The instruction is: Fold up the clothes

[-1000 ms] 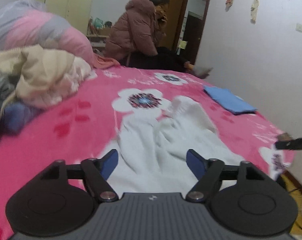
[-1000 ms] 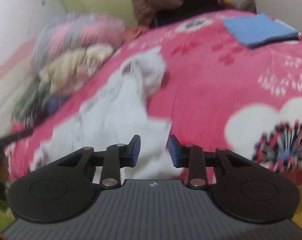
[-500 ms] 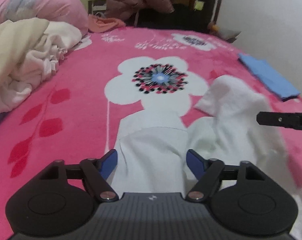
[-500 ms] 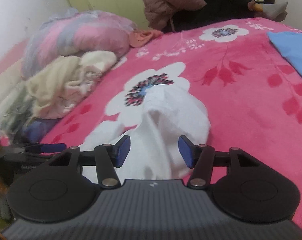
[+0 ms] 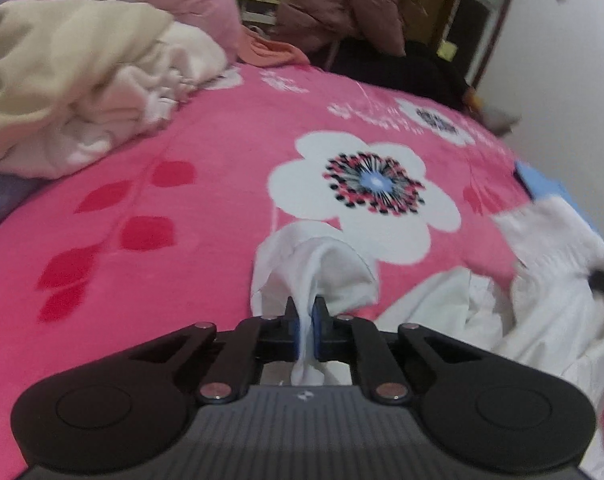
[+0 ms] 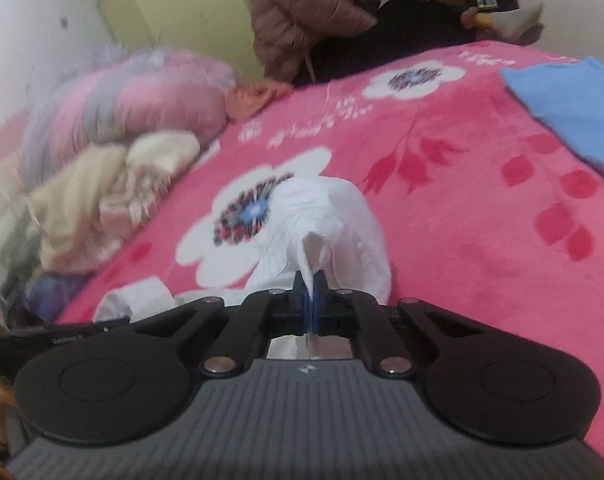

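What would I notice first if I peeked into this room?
Probably the bright pink flowered blanket covering the bed, with a white garment crumpled on it near the cameras. The left gripper and right gripper each pinch a bit of it. A folded blue cloth lies far right, a heap of clothes far left.
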A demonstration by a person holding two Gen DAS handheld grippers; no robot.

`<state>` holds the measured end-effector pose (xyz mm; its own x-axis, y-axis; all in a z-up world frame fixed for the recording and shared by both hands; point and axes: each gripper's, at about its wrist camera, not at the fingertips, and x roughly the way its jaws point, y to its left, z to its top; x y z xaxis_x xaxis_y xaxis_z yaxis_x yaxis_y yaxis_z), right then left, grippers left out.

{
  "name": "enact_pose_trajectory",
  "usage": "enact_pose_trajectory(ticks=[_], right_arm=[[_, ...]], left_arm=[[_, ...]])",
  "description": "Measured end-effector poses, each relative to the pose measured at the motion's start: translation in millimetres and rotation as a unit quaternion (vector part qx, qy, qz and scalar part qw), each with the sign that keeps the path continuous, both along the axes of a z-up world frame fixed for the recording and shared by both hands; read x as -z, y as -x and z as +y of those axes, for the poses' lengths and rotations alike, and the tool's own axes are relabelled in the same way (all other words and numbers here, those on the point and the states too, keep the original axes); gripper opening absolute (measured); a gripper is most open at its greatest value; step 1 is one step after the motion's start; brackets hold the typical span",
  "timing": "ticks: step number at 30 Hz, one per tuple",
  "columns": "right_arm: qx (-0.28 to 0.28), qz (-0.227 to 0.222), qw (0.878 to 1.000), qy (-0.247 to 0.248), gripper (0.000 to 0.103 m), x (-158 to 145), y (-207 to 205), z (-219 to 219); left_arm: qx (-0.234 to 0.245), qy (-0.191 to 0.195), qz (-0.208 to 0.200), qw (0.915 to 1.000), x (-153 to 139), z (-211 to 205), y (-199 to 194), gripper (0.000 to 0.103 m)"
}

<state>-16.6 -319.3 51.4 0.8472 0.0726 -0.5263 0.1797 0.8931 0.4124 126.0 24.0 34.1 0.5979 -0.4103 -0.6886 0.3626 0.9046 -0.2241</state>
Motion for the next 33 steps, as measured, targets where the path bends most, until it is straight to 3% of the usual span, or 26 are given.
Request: enact_pose_trajectory(ticks=[11, 19, 24, 26, 29, 31, 33], right_arm=[[0.07, -0.027, 0.994, -0.075, 0.001, 5, 86, -50], [0.111, -0.014, 0.988, -0.102, 0.001, 28, 120, -67], [0.128, 0.008, 0.986, -0.109, 0.001, 47, 132, -68], [0.133, 0.025, 0.984, -0.113, 0.001, 56, 134, -69], [0.136, 0.043, 0.982, -0.123, 0.001, 65, 136, -69], [0.135, 0.044, 0.981, -0.134, 0.002, 66, 137, -70], [0.132, 0.04, 0.979, -0.147, 0.005, 66, 140, -72]], left_arm=[[-0.09, 0.066, -0.047, 0.9926, -50, 86, 52, 0.006], [-0.175, 0.026, -0.066, 0.982, -51, 142, 77, 0.006], [-0.213, 0.001, -0.047, 0.976, -31, 168, 83, 0.004], [-0.208, -0.009, -0.012, 0.978, -19, 174, 81, 0.005], [-0.212, -0.012, 0.006, 0.9772, -13, 178, 85, 0.027], [-0.221, -0.019, -0.011, 0.9751, -18, 179, 91, 0.052], [-0.237, -0.026, -0.048, 0.97, -31, 177, 100, 0.062]])
